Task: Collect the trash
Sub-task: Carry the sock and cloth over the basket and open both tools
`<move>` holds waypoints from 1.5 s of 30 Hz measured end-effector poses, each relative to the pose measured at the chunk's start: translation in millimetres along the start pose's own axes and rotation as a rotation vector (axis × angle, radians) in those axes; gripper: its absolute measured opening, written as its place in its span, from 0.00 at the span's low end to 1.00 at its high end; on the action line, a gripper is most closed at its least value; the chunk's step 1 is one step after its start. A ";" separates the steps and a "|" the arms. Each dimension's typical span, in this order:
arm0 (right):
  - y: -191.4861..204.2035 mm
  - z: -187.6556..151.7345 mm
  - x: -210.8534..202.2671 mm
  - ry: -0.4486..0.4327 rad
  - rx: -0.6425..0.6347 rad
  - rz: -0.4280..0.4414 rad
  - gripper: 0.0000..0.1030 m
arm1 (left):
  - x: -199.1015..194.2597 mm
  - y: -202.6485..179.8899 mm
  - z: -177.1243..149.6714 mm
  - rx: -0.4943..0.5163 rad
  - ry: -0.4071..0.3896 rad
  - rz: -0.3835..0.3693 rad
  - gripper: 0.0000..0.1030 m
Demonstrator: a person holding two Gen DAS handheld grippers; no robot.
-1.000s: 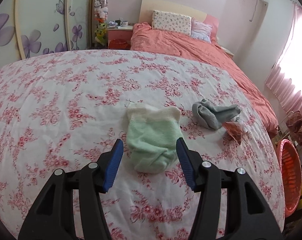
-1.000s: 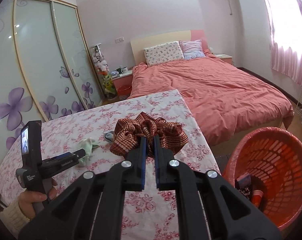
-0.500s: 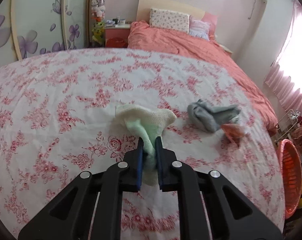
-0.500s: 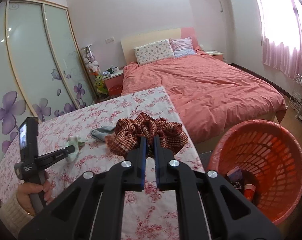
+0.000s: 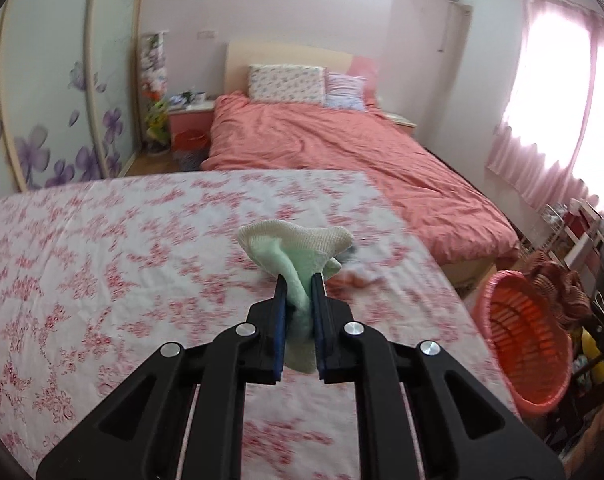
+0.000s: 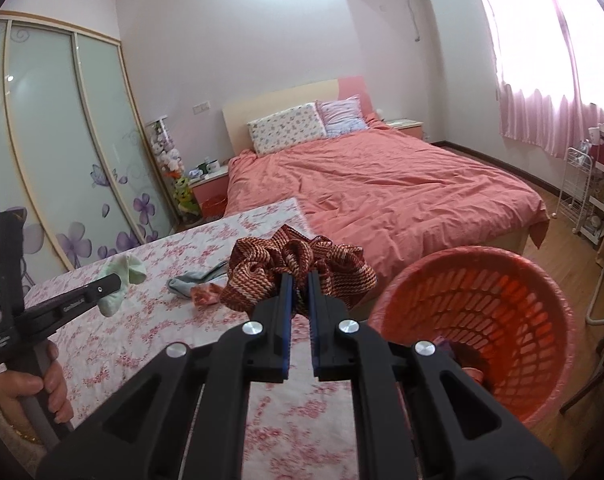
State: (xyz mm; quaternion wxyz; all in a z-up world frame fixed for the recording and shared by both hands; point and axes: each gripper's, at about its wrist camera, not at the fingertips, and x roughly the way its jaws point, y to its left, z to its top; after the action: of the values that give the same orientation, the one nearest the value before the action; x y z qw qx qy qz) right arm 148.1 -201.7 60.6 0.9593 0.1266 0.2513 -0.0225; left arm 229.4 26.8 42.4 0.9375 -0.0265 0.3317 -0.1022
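Observation:
My left gripper [image 5: 298, 280] is shut on a pale green sock [image 5: 297, 250] and holds it lifted above the floral-sheeted table [image 5: 101, 264]. It also shows in the right wrist view [image 6: 119, 282], with the sock [image 6: 123, 276] hanging from it. My right gripper [image 6: 297, 278] is shut on a red-brown striped woven cloth [image 6: 302, 266], held in the air left of the orange basket [image 6: 498, 320]. The basket [image 5: 522, 344] stands on the floor off the table's right edge, with the cloth [image 5: 558, 284] above its far rim. A grey sock [image 6: 189, 282] and a reddish wrapper [image 6: 205, 294] lie on the table.
A bed with a coral cover [image 6: 382, 192] lies beyond the table. Sliding wardrobe doors with purple flowers [image 6: 61, 160] stand at the left. A white wire rack [image 6: 578, 196] and shelves stand at the right by the window. Some items lie in the basket bottom [image 6: 462, 360].
My left gripper closed on the green sock and lifted it off the table, turning right. My right gripper carried the striped cloth right, closer to the basket.

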 end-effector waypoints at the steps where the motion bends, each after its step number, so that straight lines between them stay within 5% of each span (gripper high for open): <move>1: -4.2 0.2 -3.3 -0.005 0.006 -0.007 0.08 | -1.9 -7.1 -0.3 0.011 -0.003 -0.010 0.11; 22: -76.8 -9.5 -35.3 -0.075 0.065 -0.169 0.08 | -10.7 -131.3 -17.5 0.169 0.000 -0.252 0.11; 45: -147.5 -24.1 -35.3 -0.077 0.156 -0.272 0.08 | 17.7 -221.1 -45.2 0.255 0.083 -0.445 0.11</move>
State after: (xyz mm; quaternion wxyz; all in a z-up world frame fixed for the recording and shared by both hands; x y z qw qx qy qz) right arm 90.0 -338.9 23.4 0.9436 0.1644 0.2267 -0.1765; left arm 176.1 -192.2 22.2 0.8733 0.0238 0.3401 -0.3480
